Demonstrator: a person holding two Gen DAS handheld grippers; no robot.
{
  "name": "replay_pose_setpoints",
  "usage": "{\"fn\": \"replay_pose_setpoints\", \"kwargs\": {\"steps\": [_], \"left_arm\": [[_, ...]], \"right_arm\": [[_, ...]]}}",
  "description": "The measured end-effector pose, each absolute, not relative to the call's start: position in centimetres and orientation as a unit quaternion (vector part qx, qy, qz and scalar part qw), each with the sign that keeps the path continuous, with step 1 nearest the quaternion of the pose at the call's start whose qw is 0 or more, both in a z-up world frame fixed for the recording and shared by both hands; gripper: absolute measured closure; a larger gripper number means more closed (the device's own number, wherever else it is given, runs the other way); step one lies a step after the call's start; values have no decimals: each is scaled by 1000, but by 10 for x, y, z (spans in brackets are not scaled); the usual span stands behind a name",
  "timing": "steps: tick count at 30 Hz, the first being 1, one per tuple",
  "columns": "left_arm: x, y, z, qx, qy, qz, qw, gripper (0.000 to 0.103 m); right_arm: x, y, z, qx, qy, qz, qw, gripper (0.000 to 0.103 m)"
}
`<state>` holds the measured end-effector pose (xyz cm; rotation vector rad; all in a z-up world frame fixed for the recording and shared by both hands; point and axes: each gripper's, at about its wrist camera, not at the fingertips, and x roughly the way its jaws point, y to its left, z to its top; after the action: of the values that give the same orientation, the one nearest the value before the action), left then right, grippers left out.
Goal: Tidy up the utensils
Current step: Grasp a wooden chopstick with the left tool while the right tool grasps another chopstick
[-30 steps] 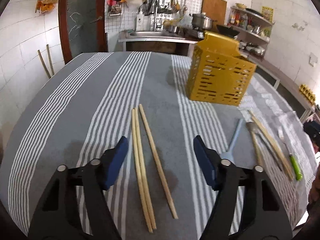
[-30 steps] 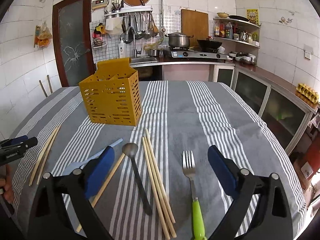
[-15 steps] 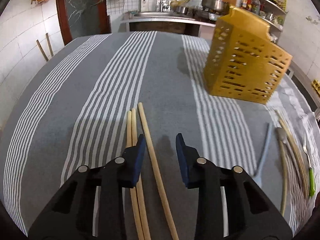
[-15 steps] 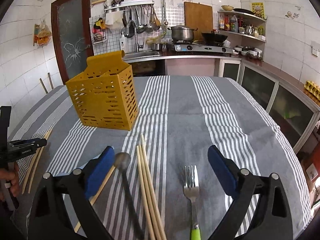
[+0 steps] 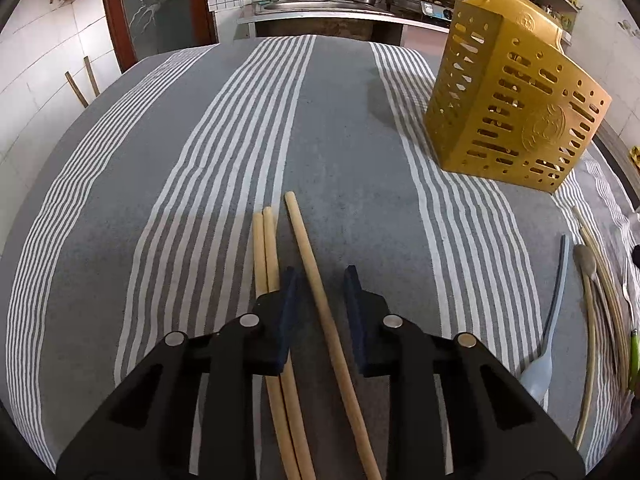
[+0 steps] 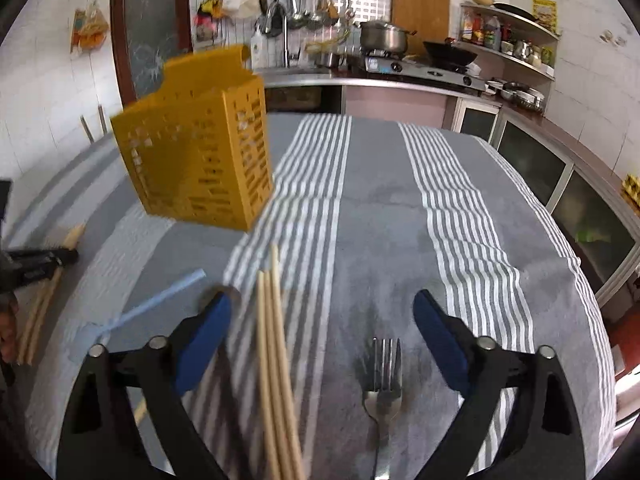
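Observation:
My left gripper (image 5: 320, 276) is low over the striped tablecloth, its jaws narrowed around a single wooden chopstick (image 5: 316, 280) with gaps on both sides. A pair of chopsticks (image 5: 266, 252) lies just left of it, partly under the left finger. The yellow slotted utensil holder (image 5: 516, 120) stands at the far right; it also shows in the right wrist view (image 6: 196, 148). My right gripper (image 6: 322, 316) is wide open above a bundle of chopsticks (image 6: 274, 344) and a fork (image 6: 384, 372).
A pale blue spoon (image 5: 554, 320), a dark spoon (image 5: 586, 264) and more chopsticks (image 5: 604, 280) lie at the right of the table. The blue spoon (image 6: 152, 304) lies left of my right gripper. A kitchen counter and sink stand behind the table.
My left gripper has moved forward and down and narrowed from wide open to close around the single chopstick. My right gripper has moved forward over the fork and chopsticks, staying open.

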<state>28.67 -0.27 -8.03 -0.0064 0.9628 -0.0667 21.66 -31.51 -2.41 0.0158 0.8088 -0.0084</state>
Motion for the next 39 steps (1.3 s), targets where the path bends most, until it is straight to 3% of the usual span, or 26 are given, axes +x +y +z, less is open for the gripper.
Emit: {"fn": "replay_pose_setpoints", "kwargs": {"steps": [9, 14, 39], "left_arm": [[283, -24, -80, -3, 465, -73, 882, 86], [281, -33, -79, -3, 465, -83, 881, 86], [280, -31, -78, -9, 463, -97, 881, 86]], "right_arm": [[235, -313, -42, -22, 437, 14, 899, 42], [243, -309, -48, -28, 461, 24, 886, 59], [242, -301, -41, -18, 463, 51, 885, 61]]}}
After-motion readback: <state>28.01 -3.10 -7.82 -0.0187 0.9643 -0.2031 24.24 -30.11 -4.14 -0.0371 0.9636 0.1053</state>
